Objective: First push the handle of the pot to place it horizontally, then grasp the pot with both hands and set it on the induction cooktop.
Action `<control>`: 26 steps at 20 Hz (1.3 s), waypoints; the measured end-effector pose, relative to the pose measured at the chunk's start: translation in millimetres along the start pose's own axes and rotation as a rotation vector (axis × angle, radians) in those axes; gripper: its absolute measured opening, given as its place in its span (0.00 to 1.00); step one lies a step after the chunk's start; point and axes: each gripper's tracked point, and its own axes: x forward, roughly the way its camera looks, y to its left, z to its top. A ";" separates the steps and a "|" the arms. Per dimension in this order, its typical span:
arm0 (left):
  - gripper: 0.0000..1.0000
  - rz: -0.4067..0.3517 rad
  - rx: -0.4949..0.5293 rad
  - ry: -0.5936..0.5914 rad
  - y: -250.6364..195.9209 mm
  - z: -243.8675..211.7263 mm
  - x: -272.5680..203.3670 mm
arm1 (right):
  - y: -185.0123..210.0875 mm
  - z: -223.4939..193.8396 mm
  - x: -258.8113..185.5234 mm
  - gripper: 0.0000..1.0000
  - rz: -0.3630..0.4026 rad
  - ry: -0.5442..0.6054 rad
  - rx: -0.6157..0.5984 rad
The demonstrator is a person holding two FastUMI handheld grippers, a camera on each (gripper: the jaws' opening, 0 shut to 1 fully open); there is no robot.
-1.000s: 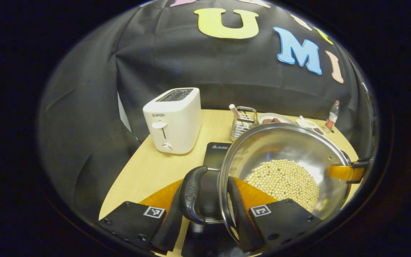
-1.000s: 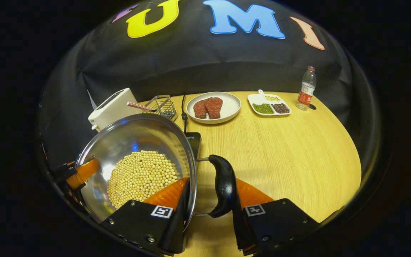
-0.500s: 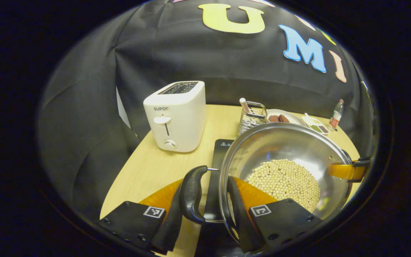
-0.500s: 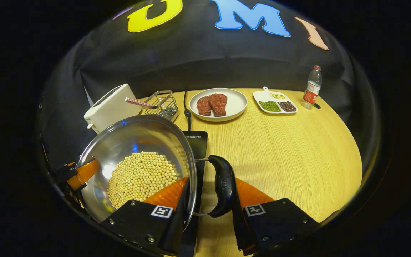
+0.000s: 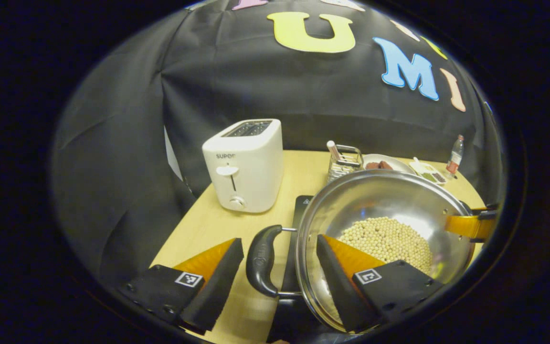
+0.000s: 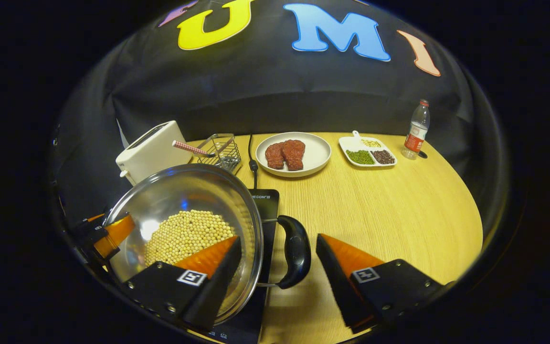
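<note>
Both grippers, left and right, spread wide, straddling but clear of the side handles of the soybean-filled pot resting on the induction cooktop: placing apparently done, next backing straight off without snagging handles.

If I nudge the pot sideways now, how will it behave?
Likely heavy: the pot holds a deep layer of beans. Its steel base may slide on the smooth cooktop. The beans would probably shift, not spill, given the tall walls.

Rt gripper jaws spread wide astride pot handle, pot on cooktop w/ beans
</note>
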 end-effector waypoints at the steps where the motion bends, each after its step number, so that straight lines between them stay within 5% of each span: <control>1: 1.00 0.017 0.002 -0.029 2.9 9.1 -4.6 | -3.2 3.6 -7.7 1.00 -0.003 -0.013 0.001; 7: 0.97 0.031 0.008 -0.195 -17.1 65.0 -71.5 | -31.9 36.0 -60.3 1.00 0.009 -0.177 0.013; 17: 0.96 -0.042 -0.004 -0.418 -135.5 129.2 -218.9 | -113.6 56.2 -198.1 1.00 -0.003 -0.437 -0.078; 26: 1.00 -0.105 0.007 -0.523 -230.0 126.3 -366.2 | -182.3 33.4 -315.3 1.00 0.001 -0.575 -0.054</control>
